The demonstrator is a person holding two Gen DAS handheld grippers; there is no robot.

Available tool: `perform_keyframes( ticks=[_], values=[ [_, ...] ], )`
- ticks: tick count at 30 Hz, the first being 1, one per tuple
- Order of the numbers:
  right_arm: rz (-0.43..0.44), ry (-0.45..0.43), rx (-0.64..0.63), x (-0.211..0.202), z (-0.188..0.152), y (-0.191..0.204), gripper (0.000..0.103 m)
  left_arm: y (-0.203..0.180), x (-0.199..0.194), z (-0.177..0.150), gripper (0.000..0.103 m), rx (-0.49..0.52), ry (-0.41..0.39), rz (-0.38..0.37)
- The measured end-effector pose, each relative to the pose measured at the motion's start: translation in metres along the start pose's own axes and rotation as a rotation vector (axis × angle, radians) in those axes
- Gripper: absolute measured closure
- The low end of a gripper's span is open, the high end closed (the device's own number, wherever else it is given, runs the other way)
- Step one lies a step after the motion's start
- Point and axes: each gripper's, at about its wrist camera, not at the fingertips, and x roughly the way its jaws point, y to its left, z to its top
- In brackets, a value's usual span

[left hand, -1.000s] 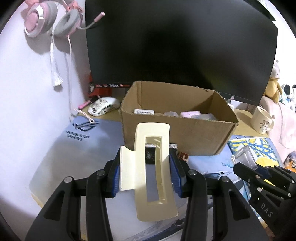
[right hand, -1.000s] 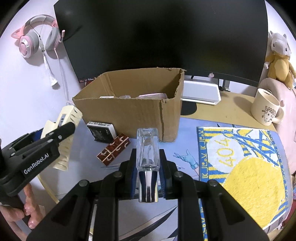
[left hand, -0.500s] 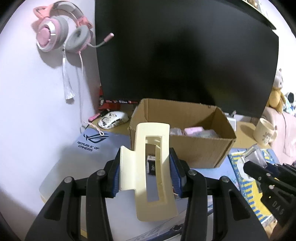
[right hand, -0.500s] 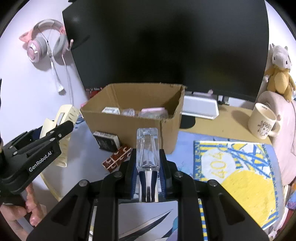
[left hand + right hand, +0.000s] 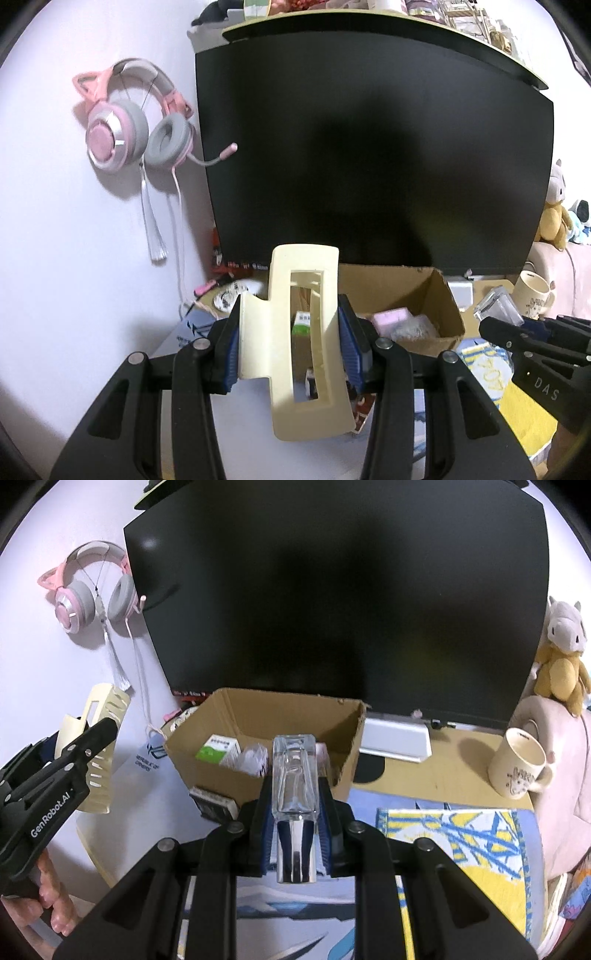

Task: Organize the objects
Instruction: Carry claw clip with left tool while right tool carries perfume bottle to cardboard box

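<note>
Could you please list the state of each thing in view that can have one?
Left gripper: shut on hair claw.
Right gripper: shut on glass bottle.
Box: open, partly filled.
Monitor: dark.
Mug: upright.
Headset: hanging on wall.

- Cream hair claw clip, upright, clamped in the left tongs.
- Clear glass bottle, probably perfume, gripped in the right tongs.
- Open cardboard box holds small packets.
</note>
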Motion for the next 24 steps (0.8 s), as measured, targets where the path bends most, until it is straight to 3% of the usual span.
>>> perform_keyframes(
  ticks=[13, 24],
  values=[
    [-0.027, -0.027, 0.003, 0.011, 0.029, -0.012, 0.081, -0.006, 0.028, 0.037, 0.06, 0.019, -0.012, -0.016],
    [-0.013, -0.053, 0.025, 0.022, 0.044, -0.027, 0.08, -0.01, 0.062, 0.048, 0.06, 0.005, -0.023, -0.052]
  ],
)
